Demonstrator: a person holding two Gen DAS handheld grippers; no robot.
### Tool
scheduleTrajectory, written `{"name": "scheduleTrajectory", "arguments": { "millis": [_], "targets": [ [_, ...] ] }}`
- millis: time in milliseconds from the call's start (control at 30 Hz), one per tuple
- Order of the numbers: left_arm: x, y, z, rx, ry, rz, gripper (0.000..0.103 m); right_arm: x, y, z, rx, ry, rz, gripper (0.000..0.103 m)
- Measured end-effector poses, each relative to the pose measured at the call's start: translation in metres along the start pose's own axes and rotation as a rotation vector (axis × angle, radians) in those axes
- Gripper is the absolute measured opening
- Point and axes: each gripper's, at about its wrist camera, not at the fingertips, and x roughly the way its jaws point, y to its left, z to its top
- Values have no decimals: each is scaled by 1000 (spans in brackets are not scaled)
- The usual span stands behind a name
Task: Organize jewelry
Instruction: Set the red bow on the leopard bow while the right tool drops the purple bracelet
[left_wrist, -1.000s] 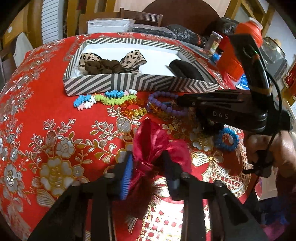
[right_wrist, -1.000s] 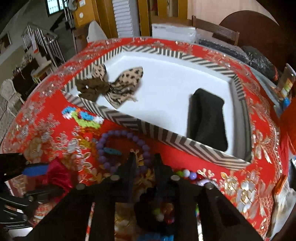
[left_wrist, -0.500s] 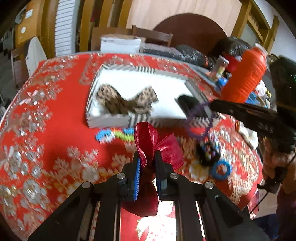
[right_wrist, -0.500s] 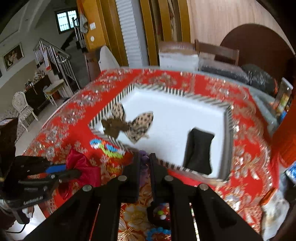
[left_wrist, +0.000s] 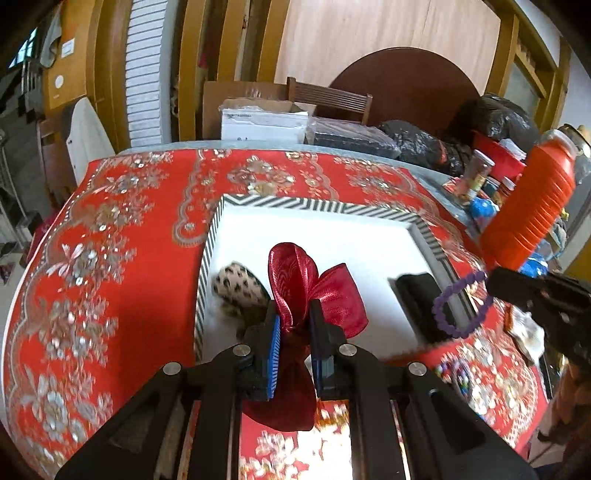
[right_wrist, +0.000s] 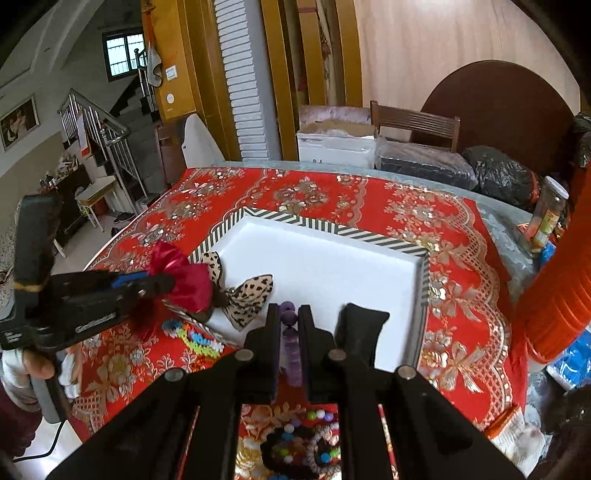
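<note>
While above the tray (left_wrist: 317, 206), left claw (left_wrist: 293, 321) clamping red bow (left_wrist: 314, 284).

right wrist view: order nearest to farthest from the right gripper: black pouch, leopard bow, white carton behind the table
From the right gripper:
1. Black pouch, just right of the fingers, in the tray.
2. Leopard bow, left, in the tray's near-left corner; close to the pouch's rank.
3. White carton, beyond the table's far edge.

Leopard bow (left_wrist: 240, 291) half hidden behind red bow (left_wrist: 314, 291); black pouch (right_wrist: 360, 334) partly behind right claw (right_wrist: 289, 325).
</note>
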Motion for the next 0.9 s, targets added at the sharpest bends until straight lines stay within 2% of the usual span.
{"name": "scheduleTrajectory", "arguments": {
  "millis": [333,600,900],
  "targets": [
    [43,9,25,-20,27,33,4,41,12,9,4,40,25,9],
    [82,23,46,-118,83,-33,4,79,16,8,58,81,69,9],
    [125,24,49,-145,151,-22,4,124,-26,-9,125,189,-45,9]
  ]
}}
